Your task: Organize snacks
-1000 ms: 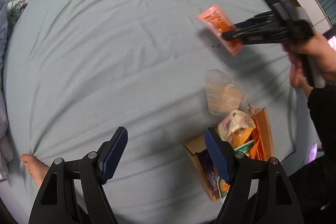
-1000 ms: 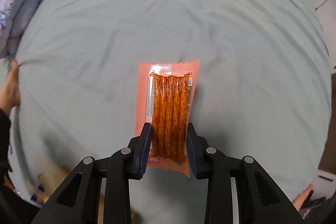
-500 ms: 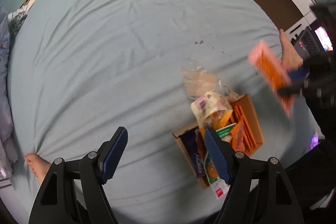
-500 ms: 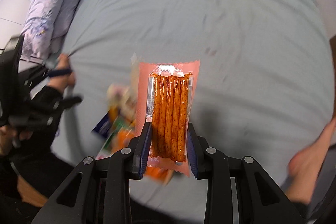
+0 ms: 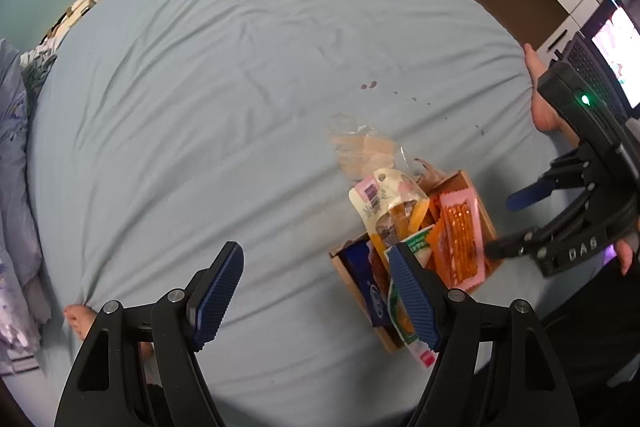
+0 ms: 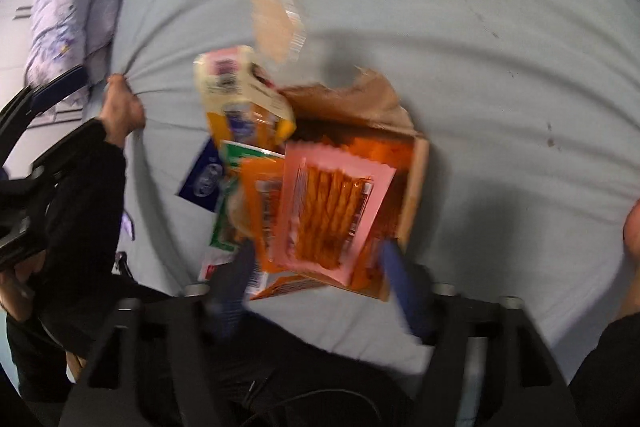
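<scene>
Your left gripper (image 5: pixel 316 297) is nearest, its jaws spread wide and holding nothing above the blue bedsheet (image 5: pixel 224 99). Just beyond and to its right, the cardboard box (image 5: pixel 486 223) sits packed with snack packs, and the pink pack of orange sticks (image 6: pixel 334 211) lies on top of them with your right gripper (image 6: pixel 316 275) at its near end, jaws parted and clear of the pack. Farther out, a clear bag (image 5: pixel 360 147) lies on the sheet, touching the far side of the box.

Pink packet (image 6: pixel 336 211), orange sticks; pale-blue sheet (image 5: pixel 240 87)
</scene>
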The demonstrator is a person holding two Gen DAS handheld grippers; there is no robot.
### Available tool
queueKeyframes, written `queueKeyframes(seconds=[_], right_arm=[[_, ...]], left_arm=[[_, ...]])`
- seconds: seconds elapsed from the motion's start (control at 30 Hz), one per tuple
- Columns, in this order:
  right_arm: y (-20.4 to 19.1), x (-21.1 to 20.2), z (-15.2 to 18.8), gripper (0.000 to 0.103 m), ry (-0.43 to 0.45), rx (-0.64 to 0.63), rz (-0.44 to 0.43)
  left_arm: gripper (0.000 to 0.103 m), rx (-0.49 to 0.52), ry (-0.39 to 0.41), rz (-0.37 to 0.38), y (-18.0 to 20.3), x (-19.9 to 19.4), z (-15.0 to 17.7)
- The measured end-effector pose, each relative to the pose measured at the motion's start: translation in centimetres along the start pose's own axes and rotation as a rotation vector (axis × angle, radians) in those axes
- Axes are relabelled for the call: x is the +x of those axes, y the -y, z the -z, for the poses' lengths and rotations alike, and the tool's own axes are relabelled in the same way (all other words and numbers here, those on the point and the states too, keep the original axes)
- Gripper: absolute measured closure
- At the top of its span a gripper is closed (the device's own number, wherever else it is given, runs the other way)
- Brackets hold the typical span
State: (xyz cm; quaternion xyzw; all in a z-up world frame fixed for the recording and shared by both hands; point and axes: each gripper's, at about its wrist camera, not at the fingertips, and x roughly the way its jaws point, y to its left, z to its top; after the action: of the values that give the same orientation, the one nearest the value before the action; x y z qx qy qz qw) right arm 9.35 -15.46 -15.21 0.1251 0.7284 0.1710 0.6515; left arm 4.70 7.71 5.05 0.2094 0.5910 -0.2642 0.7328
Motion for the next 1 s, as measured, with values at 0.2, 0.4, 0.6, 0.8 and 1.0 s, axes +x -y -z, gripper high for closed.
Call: queueKeyframes(seconds=[0.2, 0.4, 0.6, 0.8, 1.0], right_arm=[[0.0, -3.7, -1.1, 0.032, 0.078, -0.001, 0.033], [-2.2, -7.6, 0.3, 0.032, 0.178, -0.095, 0.126], [-4.4, -8.0, 1.7, 0.032, 0.345, -0.159, 0.269], [-3.8, -8.6, 2.5, 0.032, 0.421, -0.135, 0.364], [-6.0, -9.2, 4.1, 0.032, 0.475, -0.19, 0.428]], left_arm=[[0.027, 0.016, 0.021, -0.014, 0.4, -0.3, -0.1], [0.027, 0.043, 0.026, -0.001, 1.6, -0.7, -0.3], [0.027, 0.07, 0.014, -0.043, 2.5, -0.3, 0.1], [0.027, 0.047, 0.013, -0.045, 2.3, -0.4, 0.1], [0.027, 0.027, 0.036, -0.055, 2.1, -0.7, -0.1]])
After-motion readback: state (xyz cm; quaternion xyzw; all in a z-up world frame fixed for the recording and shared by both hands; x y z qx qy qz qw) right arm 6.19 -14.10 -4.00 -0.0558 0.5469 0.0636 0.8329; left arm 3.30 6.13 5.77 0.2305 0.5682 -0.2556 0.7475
